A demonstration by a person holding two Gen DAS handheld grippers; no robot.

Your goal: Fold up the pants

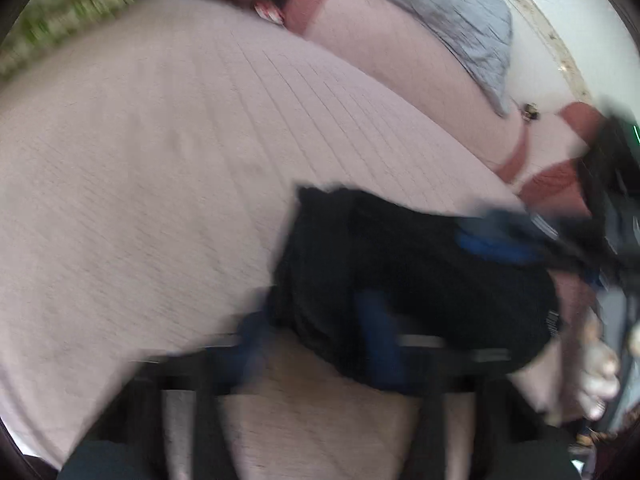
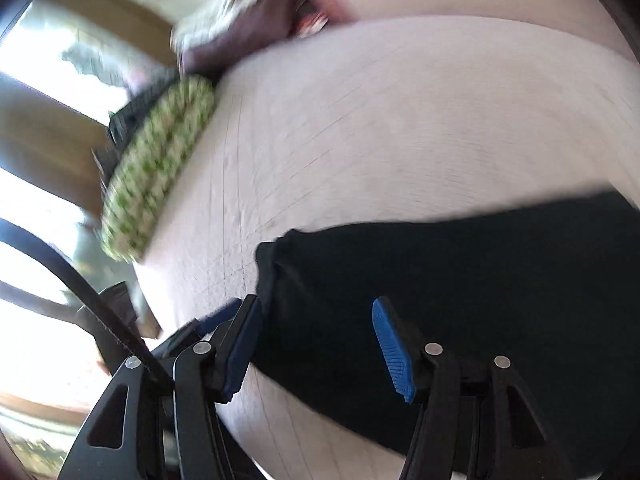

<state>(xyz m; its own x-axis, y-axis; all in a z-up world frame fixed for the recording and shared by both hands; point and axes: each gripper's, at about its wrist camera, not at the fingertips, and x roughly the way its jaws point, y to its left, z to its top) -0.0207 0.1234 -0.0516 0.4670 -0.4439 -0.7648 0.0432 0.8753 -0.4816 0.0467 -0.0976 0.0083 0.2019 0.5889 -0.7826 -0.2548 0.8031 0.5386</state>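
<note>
Lying: pants (image 2: 460, 280) between and ahead of right gripper (image 2: 320, 344), jaws spread wide
Long axis: across jaws
Left gripper (image 1: 316, 344): blurred, jaw state unclear

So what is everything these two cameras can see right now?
Black fabric pants: one, black, bunched on the bed near both grippers.
Pale beige quilted bedspread: one, beige, covers the bed under the pants.
Grey pillow: one, grey, at the far end of the bed.
Green-and-white patterned cushion: one, at the bed's edge.
Window: bright, beyond the cushion.
Bare hand: one, at the edge of the left view.
Left gripper: black with blue pads, blurred, at the pants.
Right gripper: black with blue pads, jaws open over the pants' edge.
</note>
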